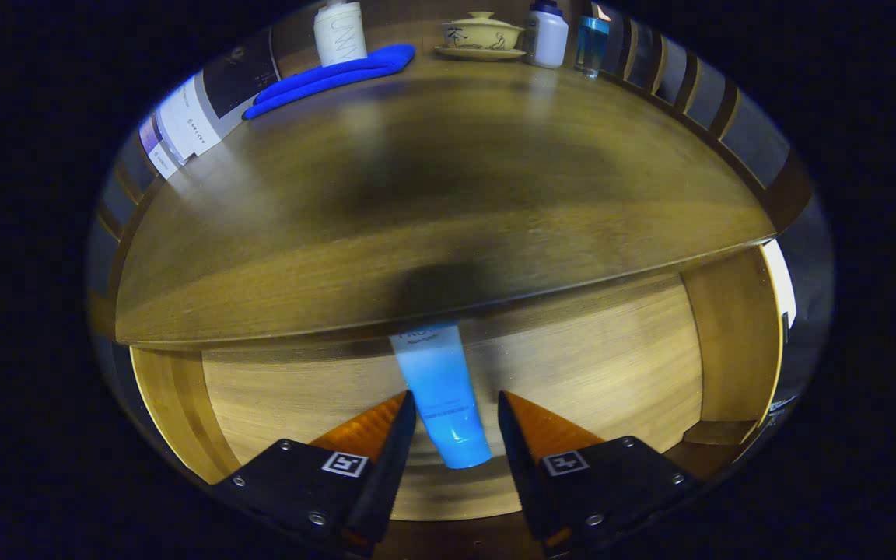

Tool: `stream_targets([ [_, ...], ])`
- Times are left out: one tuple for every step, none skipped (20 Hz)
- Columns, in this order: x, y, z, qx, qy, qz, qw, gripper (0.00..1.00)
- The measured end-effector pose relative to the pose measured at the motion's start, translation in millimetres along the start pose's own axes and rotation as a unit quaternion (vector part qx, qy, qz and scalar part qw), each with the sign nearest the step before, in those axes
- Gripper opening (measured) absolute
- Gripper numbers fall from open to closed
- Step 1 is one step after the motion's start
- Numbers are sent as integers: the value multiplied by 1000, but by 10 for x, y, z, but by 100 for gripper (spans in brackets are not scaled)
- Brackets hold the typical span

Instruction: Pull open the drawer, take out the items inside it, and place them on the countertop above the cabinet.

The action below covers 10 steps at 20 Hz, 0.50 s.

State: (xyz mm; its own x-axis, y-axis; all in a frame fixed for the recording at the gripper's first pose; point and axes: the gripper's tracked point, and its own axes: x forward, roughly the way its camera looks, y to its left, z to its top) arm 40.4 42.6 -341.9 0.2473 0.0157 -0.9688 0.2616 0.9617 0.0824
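Jaws (456,416) stand apart, released, one finger on either side of a blue tube (440,393) and gripping nothing; a gap shows between each finger and the tube's sides (no contact that I can make out). Tube lies on the pale wooden floor of the open drawer (611,365), cap end nearest the gripper, its far end running under the front edge of the counter (432,202). Printing on the far end is too blurred to tell. Drawer side walls rise to left and right of the tube, well apart from it.

Above and beyond the drawer, the dark wooden counter top carries a broad shadow across its middle. Along its far edge, left to right:
- blue folded cloth (335,76), lying flat, near the far left corner
- white bottle (340,31), upright, just behind the cloth
- cream lidded cup (481,33) on a saucer (479,54), near centre
- white bottle with dark cap (547,35), upright, just beside the saucer
- clear blue container (592,45), upright, just right of that bottle

Slatted panelling (681,85) curves round behind the counter on the right.
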Motion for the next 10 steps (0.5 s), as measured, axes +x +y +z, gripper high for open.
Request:
stream_targets([
  [16,-3,7,0,-2,0,1000,55],
  [-14,8,20,0,-3,0,1000,53],
  [-19,16,25,-4,-5,0,1000,52],
  [-22,19,26,-10,-7,1,1000,51],
  [-33,20,27,-14,-10,0,1000,49],
  [-38,6,15,-15,-13,-5,1000,47],
  [-62,-23,9,-20,-15,-12,1000,46],
  [-89,-23,25,-25,-23,-15,999,44],
  [-133,-20,46,-28,-28,-18,999,43],
  [-196,-37,42,-33,-32,-22,999,42],
])
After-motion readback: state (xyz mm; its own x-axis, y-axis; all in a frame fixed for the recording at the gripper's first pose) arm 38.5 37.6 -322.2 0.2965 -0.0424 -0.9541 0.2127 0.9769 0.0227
